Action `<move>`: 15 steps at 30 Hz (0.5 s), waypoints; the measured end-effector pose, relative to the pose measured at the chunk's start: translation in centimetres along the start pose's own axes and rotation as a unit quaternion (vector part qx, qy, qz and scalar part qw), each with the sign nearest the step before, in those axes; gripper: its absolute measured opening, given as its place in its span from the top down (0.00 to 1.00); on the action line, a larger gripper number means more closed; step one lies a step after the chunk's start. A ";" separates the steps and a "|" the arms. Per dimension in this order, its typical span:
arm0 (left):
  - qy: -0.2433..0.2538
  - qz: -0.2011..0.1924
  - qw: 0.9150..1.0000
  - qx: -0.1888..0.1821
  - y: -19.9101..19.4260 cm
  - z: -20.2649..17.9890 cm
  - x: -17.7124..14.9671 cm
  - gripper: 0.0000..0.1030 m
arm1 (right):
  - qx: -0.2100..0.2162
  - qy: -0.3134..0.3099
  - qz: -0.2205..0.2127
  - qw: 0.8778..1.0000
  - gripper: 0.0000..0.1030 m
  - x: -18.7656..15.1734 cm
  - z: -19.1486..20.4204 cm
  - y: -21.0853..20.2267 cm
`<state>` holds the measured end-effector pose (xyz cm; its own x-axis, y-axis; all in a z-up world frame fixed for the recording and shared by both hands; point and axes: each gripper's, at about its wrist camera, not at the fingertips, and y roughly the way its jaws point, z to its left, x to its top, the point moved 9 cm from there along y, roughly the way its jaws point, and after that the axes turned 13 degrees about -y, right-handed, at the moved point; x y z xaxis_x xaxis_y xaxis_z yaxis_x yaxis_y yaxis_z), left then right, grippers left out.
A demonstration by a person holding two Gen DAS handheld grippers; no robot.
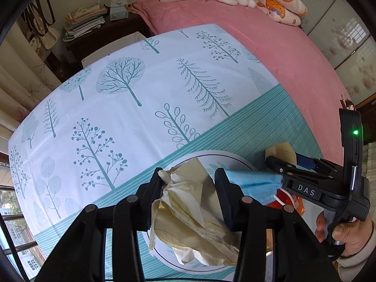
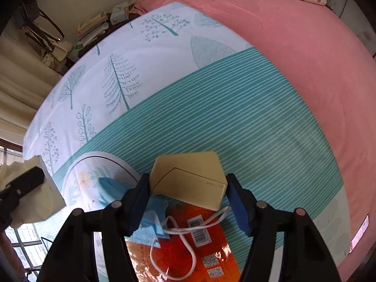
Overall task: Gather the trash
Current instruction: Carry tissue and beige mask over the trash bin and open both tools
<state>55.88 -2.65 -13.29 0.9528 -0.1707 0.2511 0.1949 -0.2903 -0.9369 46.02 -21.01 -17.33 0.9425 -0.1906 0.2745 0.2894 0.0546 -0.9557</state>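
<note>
Crumpled paper (image 1: 188, 213) is pinched by the left gripper (image 1: 189, 199). The right gripper (image 2: 188, 202) clamps a beige carton (image 2: 188, 178) above an orange wrapper (image 2: 181, 249).

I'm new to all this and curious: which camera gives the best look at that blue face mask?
The right wrist view: the blue face mask lies below the camera, white ear loop visible. In the left wrist view only part of it shows, beyond the left gripper's finger.

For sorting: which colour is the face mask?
Light blue face mask with white ear loops, clearest in the right wrist view.
</note>
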 end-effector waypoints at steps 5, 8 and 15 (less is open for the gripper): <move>0.012 -0.016 1.000 0.003 -2.1 -0.8 -1.4 0.59 | 0.004 0.004 -0.027 1.000 0.38 -0.3 0.1 -2.1; 0.016 -0.023 1.000 0.006 -3.3 -1.2 -2.3 0.59 | 0.007 0.004 -0.045 0.999 0.38 -0.2 0.3 -3.6; 0.014 -0.037 0.999 0.020 -6.1 -1.0 -4.7 0.59 | 0.023 -0.001 -0.080 0.997 0.38 -1.8 0.4 -7.4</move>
<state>50.01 -1.00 -8.51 0.9287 -0.1759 0.3266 0.2750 -0.2645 -0.9243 42.29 -20.68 -10.72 0.8841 -0.1984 0.4231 0.4430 0.0679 -0.8939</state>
